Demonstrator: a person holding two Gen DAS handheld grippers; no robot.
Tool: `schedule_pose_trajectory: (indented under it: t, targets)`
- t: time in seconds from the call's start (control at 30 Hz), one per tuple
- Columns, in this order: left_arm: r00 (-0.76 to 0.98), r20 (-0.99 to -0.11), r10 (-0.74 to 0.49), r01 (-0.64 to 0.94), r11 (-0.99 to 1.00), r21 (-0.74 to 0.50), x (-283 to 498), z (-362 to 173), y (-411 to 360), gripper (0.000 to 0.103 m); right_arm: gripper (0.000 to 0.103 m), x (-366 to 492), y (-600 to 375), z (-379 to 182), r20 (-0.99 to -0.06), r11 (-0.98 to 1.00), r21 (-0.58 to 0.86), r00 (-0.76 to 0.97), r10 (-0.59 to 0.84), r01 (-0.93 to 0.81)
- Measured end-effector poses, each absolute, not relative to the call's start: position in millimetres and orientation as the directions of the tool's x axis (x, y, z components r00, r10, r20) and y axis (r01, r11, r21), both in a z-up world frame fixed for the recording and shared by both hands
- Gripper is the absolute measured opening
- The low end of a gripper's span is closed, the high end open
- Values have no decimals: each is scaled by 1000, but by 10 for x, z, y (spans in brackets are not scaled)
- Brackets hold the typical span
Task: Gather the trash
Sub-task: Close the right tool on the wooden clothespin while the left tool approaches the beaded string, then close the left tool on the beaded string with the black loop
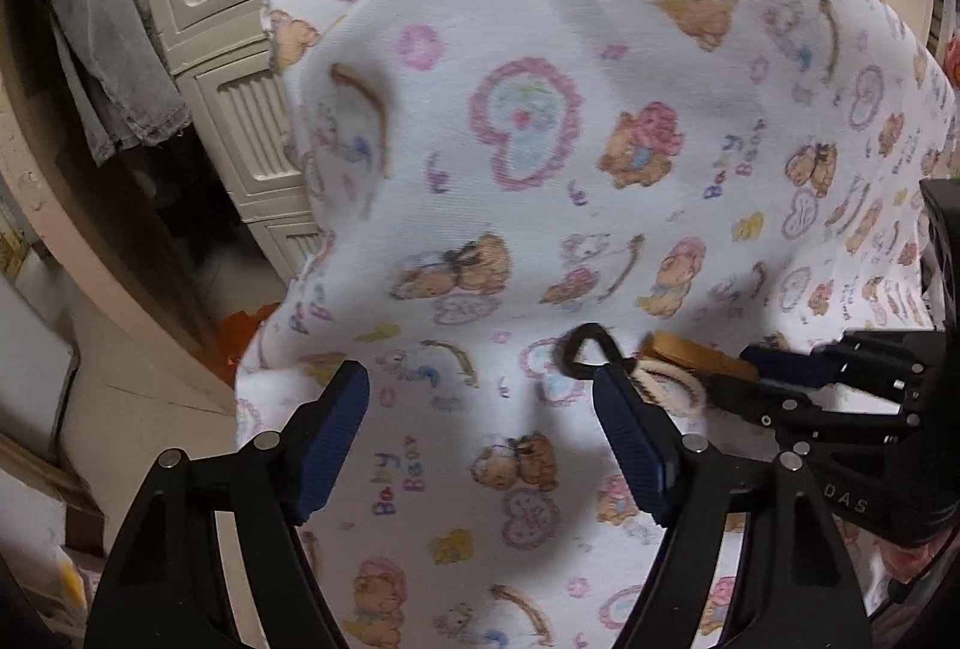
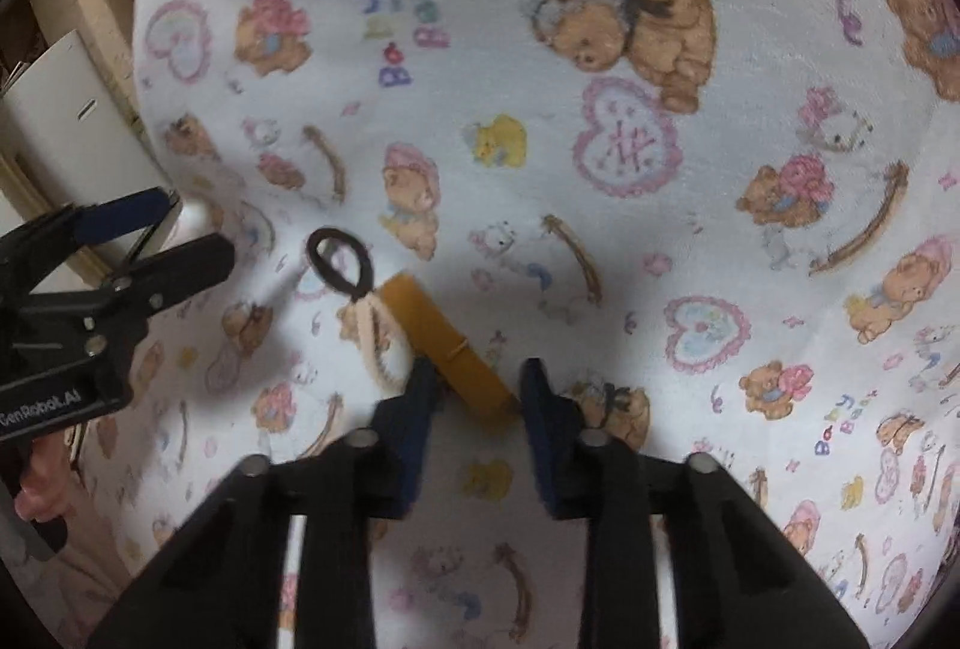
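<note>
Bear-print blanket (image 2: 660, 241) carries a yellow clothespin (image 2: 447, 343) between the open right hand-held gripper's (image 2: 474, 391) fingertips.

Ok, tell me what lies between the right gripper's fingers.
In the right wrist view, the near end of the yellow clothespin lies between the open right gripper fingers, resting on the teddy-bear print cloth.
</note>
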State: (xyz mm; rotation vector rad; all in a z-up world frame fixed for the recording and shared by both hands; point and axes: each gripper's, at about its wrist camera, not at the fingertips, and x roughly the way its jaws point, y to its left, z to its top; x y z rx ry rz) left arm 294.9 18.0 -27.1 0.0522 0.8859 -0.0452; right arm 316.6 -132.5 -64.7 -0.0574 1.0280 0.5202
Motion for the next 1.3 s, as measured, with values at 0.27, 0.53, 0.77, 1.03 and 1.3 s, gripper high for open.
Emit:
schedule_pose_trajectory:
  t: [0.27,0.53,0.77,1.03,1.3]
  targets:
    - [635,-771,-50,47,999,-26,2915,-189,227,74,12,2952,-1278,-675,-851,881,216,361,381,-421]
    - [561,-810,-169,143,984,-106,2977,-304,64,59,12,2875,-1674,-651,-863,956,164,435,258,-242]
    - [528,-832,-167,240,970,-41,2962,-428,-397,60,12,2879,-1972,-513,-841,954,168,468,270,-249]
    - [534,-836,-121,209,978,-9,3038,-609,-547,70,12,2846,-1974,-331,-825,952,173,491,281,-254]
    - [521,-841,-145,238,971,-20,2977,-685,-614,8,12,2864,-2079,-167,-781,954,158,558,279,-256]
